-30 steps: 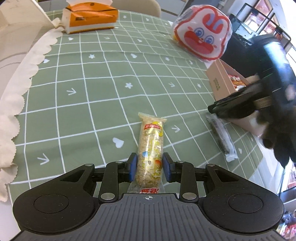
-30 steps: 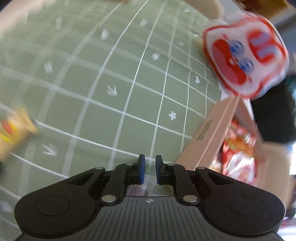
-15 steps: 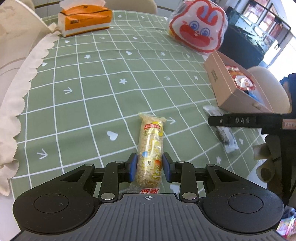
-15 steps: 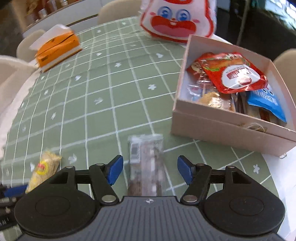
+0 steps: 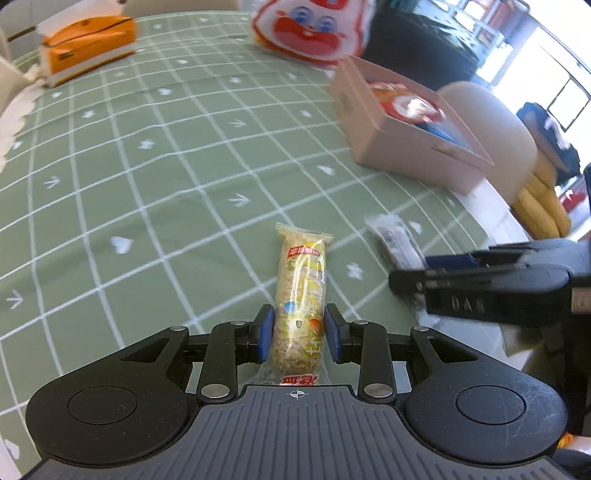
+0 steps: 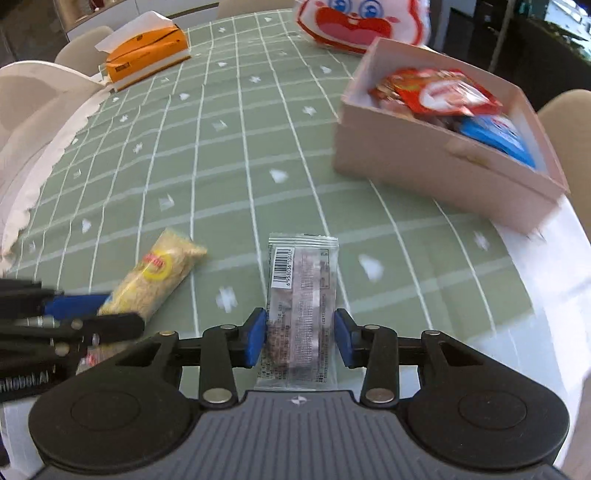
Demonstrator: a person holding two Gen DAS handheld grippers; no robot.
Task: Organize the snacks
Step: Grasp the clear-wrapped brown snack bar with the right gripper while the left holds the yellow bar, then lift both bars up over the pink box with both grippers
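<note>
A yellow rice snack bar [image 5: 303, 280] in a clear wrapper lies on the green checked tablecloth [image 5: 155, 192], and my left gripper [image 5: 298, 338] is shut on its near end. From the right wrist view this bar [image 6: 159, 280] shows with the left gripper [image 6: 118, 314] at its lower end. A dark snack packet [image 6: 301, 280] with a barcode lies flat between the blue pads of my right gripper [image 6: 300, 341]. Its jaws are closing and stand at the wrapper's edges, which are not squeezed. The left wrist view has that packet [image 5: 395, 240] under the right gripper [image 5: 410, 275].
A pink cardboard box [image 6: 424, 162] with red and blue snack bags stands at the right, near the table's edge. A rabbit-face bag [image 6: 362, 26] sits behind it. An orange tissue box [image 6: 147, 51] is at the far left. Beige chairs [image 5: 491, 122] ring the table.
My right gripper swung over from the box side, opened wide and came down around the dark packet, then narrowed on it. The left gripper shifted toward the box, still holding the rice bar.
</note>
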